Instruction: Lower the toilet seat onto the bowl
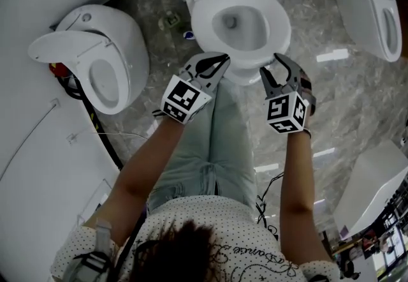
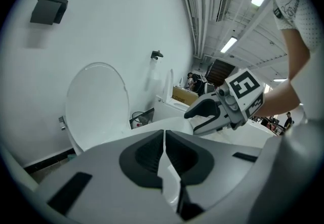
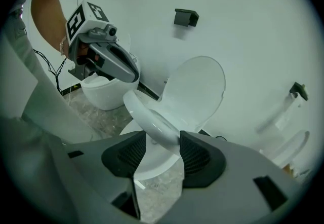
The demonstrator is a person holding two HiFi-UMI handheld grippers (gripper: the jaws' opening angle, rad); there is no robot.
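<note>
Right gripper [image 3: 164,154]: my jaws stand about half open, and the white oval plastic toilet seat [image 3: 152,119] runs through the gap. Both ribbed black pads are against its edges, so I am gripping it.

Right gripper, place: in the head view it [image 1: 271,65] sits at about 5 o'clock on the toilet's front rim, pointing towards 11 o'clock.

Left gripper [image 2: 165,152]: my jaws are closed pad to pad, with only a thin slit between them and nothing in it.

Left gripper, place: in the head view its tips [image 1: 220,60] reach the front rim at about 7 o'clock. From my right gripper view it [image 3: 130,73] hangs just over the far end of the seat. I cannot tell whether it touches.

Toilet seat: it is tilted and lifted clear of the white ceramic bowl [image 3: 152,162], with its front end in my right jaws. In the head view the ring [image 1: 277,25] lies at 12 o'clock from me.

Lid: the white lid [image 3: 197,91] stands upright against the wall behind the seat.

Seen across: from my left gripper view, the right gripper [image 2: 192,122] has its jaws around the edge of the seat [image 2: 152,126].

Around: a second white toilet [image 1: 102,57] with its lid raised stands at 10 o'clock. The grey marbled floor [image 1: 338,96] runs under everything. A black wall fitting [image 3: 186,16] hangs above the lid.
</note>
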